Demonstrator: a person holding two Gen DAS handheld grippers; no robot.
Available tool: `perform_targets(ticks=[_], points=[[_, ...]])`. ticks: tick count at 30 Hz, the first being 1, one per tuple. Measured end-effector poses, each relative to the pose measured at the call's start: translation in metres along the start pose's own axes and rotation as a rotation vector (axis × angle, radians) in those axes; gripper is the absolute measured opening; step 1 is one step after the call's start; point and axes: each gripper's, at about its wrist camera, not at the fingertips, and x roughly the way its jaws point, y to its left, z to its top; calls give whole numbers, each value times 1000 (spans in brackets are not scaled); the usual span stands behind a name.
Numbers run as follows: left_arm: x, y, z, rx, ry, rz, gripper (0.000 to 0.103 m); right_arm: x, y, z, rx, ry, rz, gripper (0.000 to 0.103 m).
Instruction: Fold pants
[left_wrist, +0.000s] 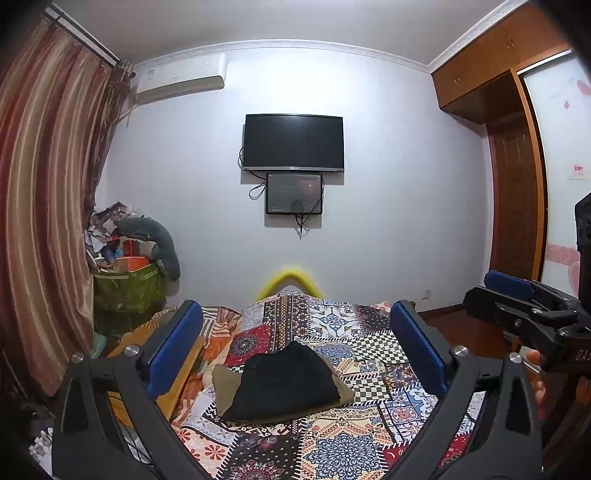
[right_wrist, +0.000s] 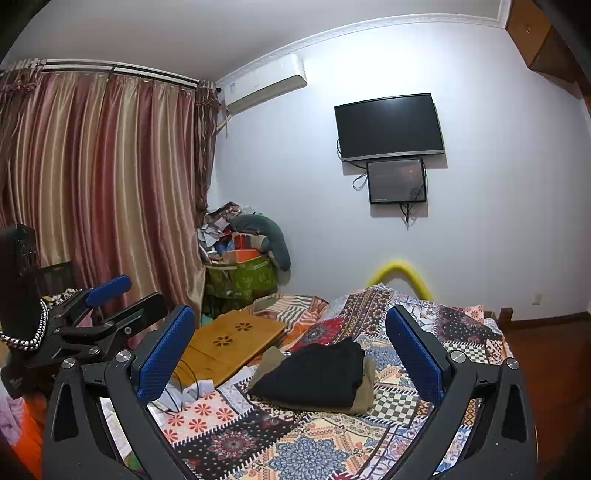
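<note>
Lying folded on the bed (left_wrist: 369, 435), the black pants (left_wrist: 284, 384) hide most of an olive garment (left_wrist: 223, 387) beneath, my jaws wide, empty.

The black pants (left_wrist: 286, 384) hide most of an olive garment (left_wrist: 224, 387); a wall sticker (left_wrist: 577, 170) has unreadable text.

Left gripper (left_wrist: 295, 343): held raised, level, facing forward. Jaws spread wide, blue pads (left_wrist: 173, 347) well apart, nothing between them.

Right gripper (right_wrist: 291, 350): same height, same heading, just beside left one. Jaws likewise wide apart, blue pads (right_wrist: 166, 354) gripping nothing.

Each gripper shows at edge of other's view, side by side, not touching. Person's fingers (left_wrist: 535, 373) glimpsed at right gripper's handle in left wrist view; rest of hand hidden.
</note>
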Motion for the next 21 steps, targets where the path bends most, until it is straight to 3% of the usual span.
perform_targets(ticks=[21], points=[[5, 2, 0, -4, 10, -7, 102, 0, -7, -2, 14, 17, -10, 103]])
